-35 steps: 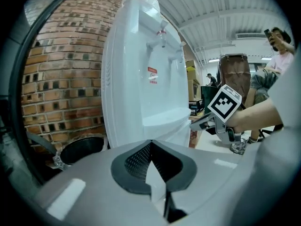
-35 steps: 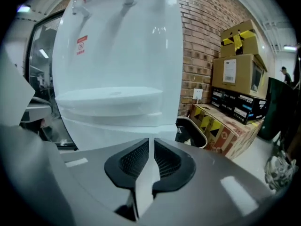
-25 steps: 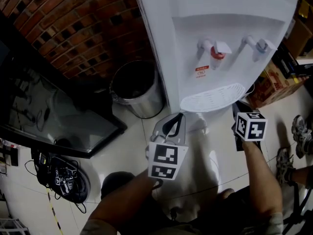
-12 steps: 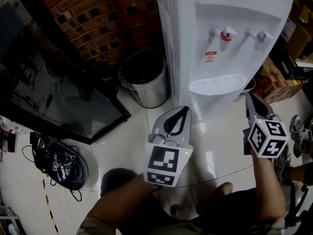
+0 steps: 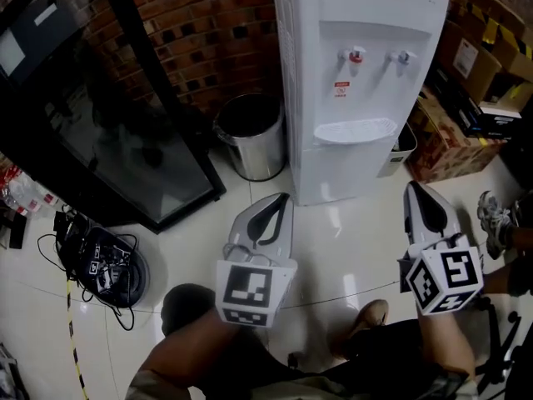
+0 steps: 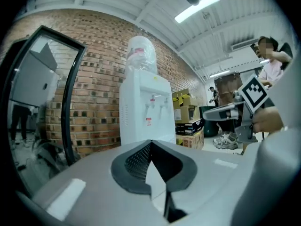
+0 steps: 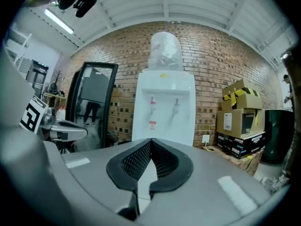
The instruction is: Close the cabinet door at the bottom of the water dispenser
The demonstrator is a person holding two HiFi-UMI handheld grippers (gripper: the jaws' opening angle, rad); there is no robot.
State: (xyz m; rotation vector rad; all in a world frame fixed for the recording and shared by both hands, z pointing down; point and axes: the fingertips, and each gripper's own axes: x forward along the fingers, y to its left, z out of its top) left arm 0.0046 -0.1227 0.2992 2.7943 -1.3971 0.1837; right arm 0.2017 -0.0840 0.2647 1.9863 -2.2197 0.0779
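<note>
Water dispenser: We saw the tall white plastic water dispenser (image 5: pixel 358 73) standing on the pale tiled floor (image 5: pixel 333 232), upper middle of the head view, against the red brick wall (image 5: pixel 200 23).
Cabinet door: Its white bottom cabinet door (image 5: pixel 350 169) sat under the drip tray (image 5: pixel 354 132) and looked flush with the body.
Left gripper: We held the grey left gripper (image 5: pixel 281 198) clenched, tips touching each other, lower centre, well apart from the dispenser.
Right gripper: Our grey right gripper (image 5: pixel 414 188) was clenched too, lower right, apart from the door.
Bin: A round steel bin (image 5: pixel 250 136) stood just left of the dispenser.
</note>
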